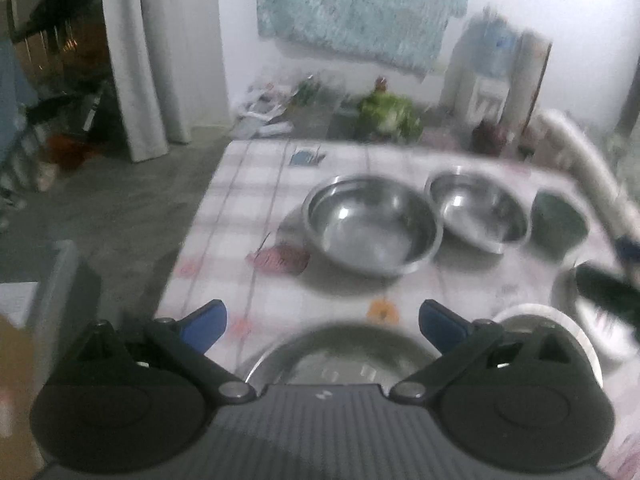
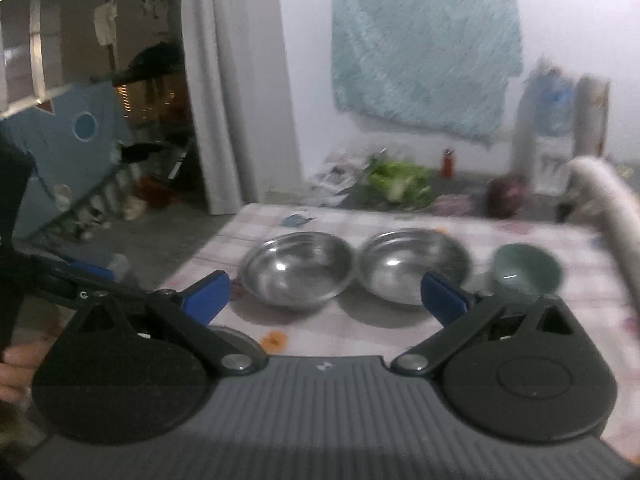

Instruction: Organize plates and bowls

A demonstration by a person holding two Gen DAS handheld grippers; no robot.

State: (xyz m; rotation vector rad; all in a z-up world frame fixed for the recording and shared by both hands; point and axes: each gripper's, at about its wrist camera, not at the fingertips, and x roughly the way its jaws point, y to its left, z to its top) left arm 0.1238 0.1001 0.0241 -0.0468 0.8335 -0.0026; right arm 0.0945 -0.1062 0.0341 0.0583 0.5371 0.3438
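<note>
Two steel bowls stand side by side on a checked tablecloth: the left steel bowl [image 1: 372, 226] [image 2: 298, 268] and the right steel bowl [image 1: 478, 210] [image 2: 412, 266]. A small green bowl [image 1: 560, 220] [image 2: 526, 268] sits to their right. My left gripper [image 1: 322, 322] is open above a steel plate [image 1: 340, 354] at the table's near edge, with nothing between its blue fingers. A white dish [image 1: 552, 328] lies to the right of that plate. My right gripper [image 2: 324, 296] is open too, in the air in front of the steel bowls. The other gripper's black arm [image 2: 60, 280] shows at its left.
The table [image 2: 360, 332] has its left edge beside bare grey floor [image 1: 120, 208]. Behind it lie leafy greens [image 2: 400, 182], a red bottle [image 2: 449, 162], papers and a tall white appliance [image 2: 560, 132]. A white sleeve [image 2: 608, 216] reaches in at right. A curtain [image 2: 236, 80] hangs at back left.
</note>
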